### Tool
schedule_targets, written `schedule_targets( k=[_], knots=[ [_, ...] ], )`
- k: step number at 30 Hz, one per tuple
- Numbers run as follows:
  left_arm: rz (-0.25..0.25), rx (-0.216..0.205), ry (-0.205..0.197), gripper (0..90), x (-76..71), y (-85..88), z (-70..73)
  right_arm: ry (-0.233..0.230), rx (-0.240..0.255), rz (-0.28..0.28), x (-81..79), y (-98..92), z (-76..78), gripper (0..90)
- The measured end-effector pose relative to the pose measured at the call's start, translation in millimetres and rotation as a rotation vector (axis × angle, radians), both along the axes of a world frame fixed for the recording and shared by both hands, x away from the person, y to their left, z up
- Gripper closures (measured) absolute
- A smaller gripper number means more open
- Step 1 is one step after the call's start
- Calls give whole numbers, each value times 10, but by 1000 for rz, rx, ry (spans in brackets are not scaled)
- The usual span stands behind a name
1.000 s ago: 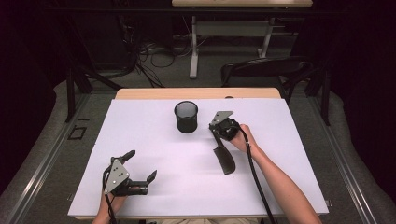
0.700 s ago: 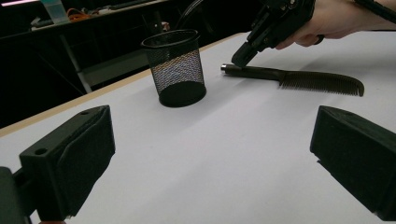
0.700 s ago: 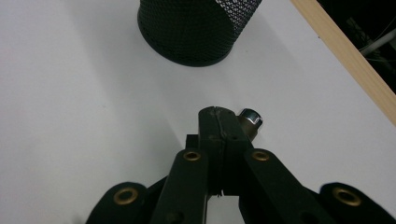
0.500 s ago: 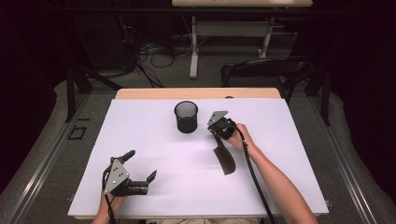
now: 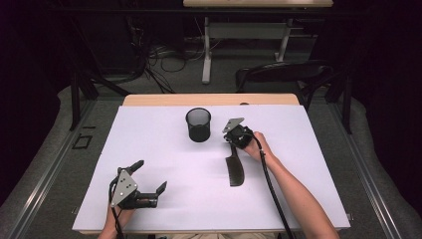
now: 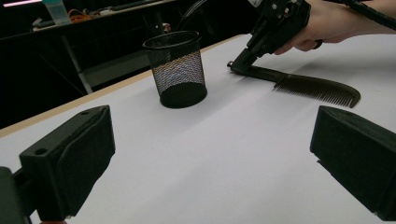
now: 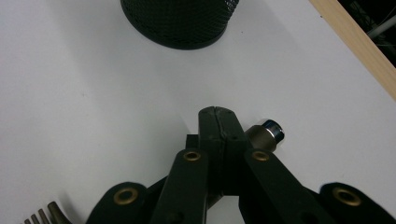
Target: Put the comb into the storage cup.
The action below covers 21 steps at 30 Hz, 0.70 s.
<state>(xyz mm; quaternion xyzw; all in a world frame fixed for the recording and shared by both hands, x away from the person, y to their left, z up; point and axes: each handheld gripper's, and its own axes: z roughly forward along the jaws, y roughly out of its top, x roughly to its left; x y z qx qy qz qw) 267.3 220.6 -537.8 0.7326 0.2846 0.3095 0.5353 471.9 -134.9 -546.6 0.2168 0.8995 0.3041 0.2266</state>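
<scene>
A black comb (image 5: 236, 172) lies flat on the white table top (image 5: 308, 164), right of centre, with its handle towards the far edge. My right gripper (image 5: 232, 144) points down at that handle end. In the right gripper view its jaws (image 7: 217, 114) are pressed together, and the comb's capped handle end (image 7: 267, 133) runs crosswise beneath them, not between the pads. A black mesh cup (image 5: 198, 124) stands upright just left of it. My left gripper (image 5: 149, 175) rests near the front left, open with nothing in it. From there I see the comb (image 6: 317, 86), the cup (image 6: 177, 70) and the right gripper (image 6: 233, 65).
A wooden strip (image 5: 209, 99) borders the far edge of the table. Beyond it a dark chair (image 5: 283, 74), cables and a desk frame stand on the floor. White surface stretches between the two grippers and right of the comb.
The right gripper and the comb's handle end have shifted very slightly towards the cup. The left gripper has stayed where it was.
</scene>
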Motion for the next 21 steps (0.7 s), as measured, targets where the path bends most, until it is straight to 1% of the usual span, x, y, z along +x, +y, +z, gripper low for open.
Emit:
schedule_targets(
  k=[5,10,13,19,20,21],
  knots=[
    [0,3,0,1,2,-6,-1,2,-18,-7,16,-14,-3,900],
    [1,2,0,1,3,-5,-1,5,-24,-14,22,-25,-10,900],
    [0,2,2,1,5,-8,-3,8,-27,-28,30,-34,-12,900],
    [0,2,1,1,7,-8,-3,-2,-40,-40,60,-55,8,900],
    [0,3,1,1,7,-9,-3,4,-36,-44,62,-59,9,900],
    [0,3,1,1,7,-9,-3,10,-44,-46,66,-60,12,900]
  ],
)
